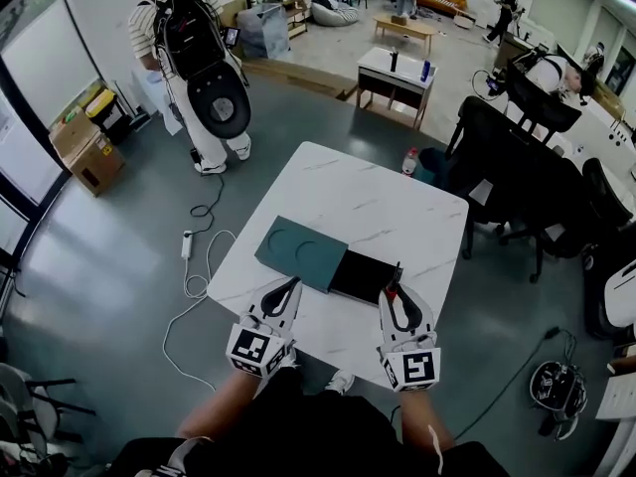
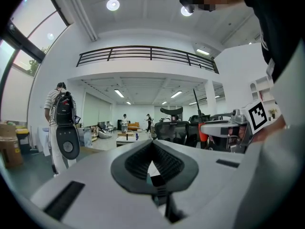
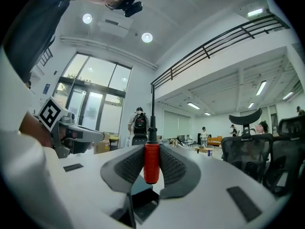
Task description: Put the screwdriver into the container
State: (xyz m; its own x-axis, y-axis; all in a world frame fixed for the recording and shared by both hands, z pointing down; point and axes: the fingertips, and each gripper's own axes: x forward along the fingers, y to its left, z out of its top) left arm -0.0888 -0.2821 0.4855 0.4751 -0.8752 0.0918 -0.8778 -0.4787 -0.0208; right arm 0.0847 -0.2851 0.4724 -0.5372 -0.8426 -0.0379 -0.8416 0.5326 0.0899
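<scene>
Right claw point(image 3: 151, 148) level, tight on upright screwdriver point(image 3: 151, 165) — left claw point(image 2: 152, 144) seemingly pressed together.

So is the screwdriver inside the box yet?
Not yet. The right tongs hold the screwdriver by its red handle, at the edge of the black container.

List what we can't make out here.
- Container interior: head view, uniformly dark; near corner covered by right hand-held gripper.
- Screwdriver tip type: right gripper view, too small.
- Table: left gripper view, almost entirely hidden behind left hand-held gripper body.
</scene>
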